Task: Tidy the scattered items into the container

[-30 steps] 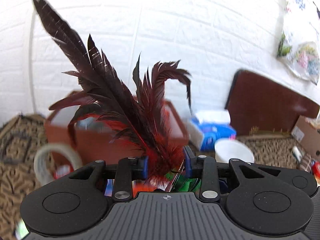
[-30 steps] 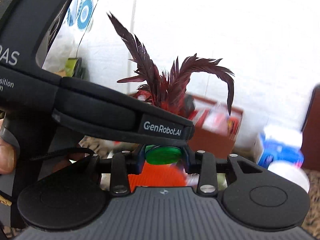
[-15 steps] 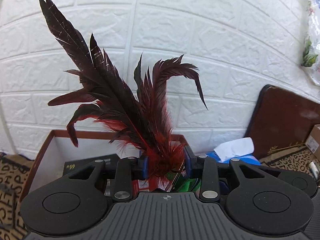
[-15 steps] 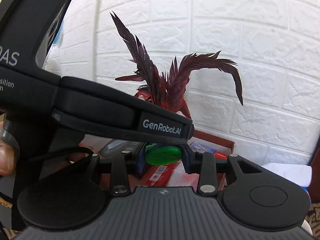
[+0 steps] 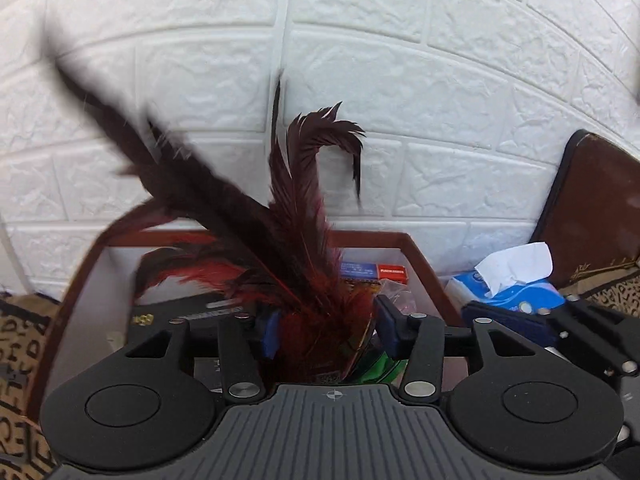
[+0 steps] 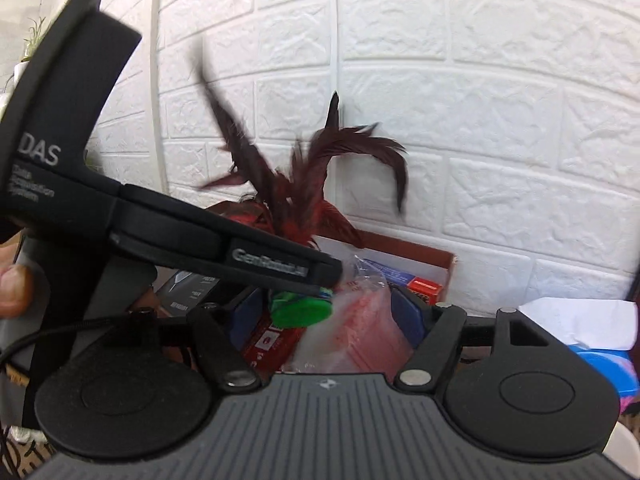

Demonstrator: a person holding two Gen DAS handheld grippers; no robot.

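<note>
A feather shuttlecock with dark red feathers (image 5: 280,248) and a green disc base (image 6: 304,310) hangs over the brown open box (image 5: 420,264). My left gripper (image 5: 326,330) has its jaws wider than before, feathers between them; the feathers look blurred. My right gripper (image 6: 326,318) is open, its blue pads (image 6: 406,312) clear of the green base. The box holds a black carton (image 5: 192,312), a red-and-blue pack (image 5: 372,272) and a clear bag with pink contents (image 6: 360,320). The left gripper's body (image 6: 160,224) crosses the right wrist view.
A blue tissue pack (image 5: 516,284) with a white tissue stands right of the box. A dark brown board (image 5: 596,208) leans on the white brick wall (image 5: 400,80). A leopard-print cloth (image 5: 20,352) covers the surface at the left.
Both grippers have moved over the box and lowered. Both have opened: the right let go of the green base, the left widened around the feathers, which now blur and tilt left.
</note>
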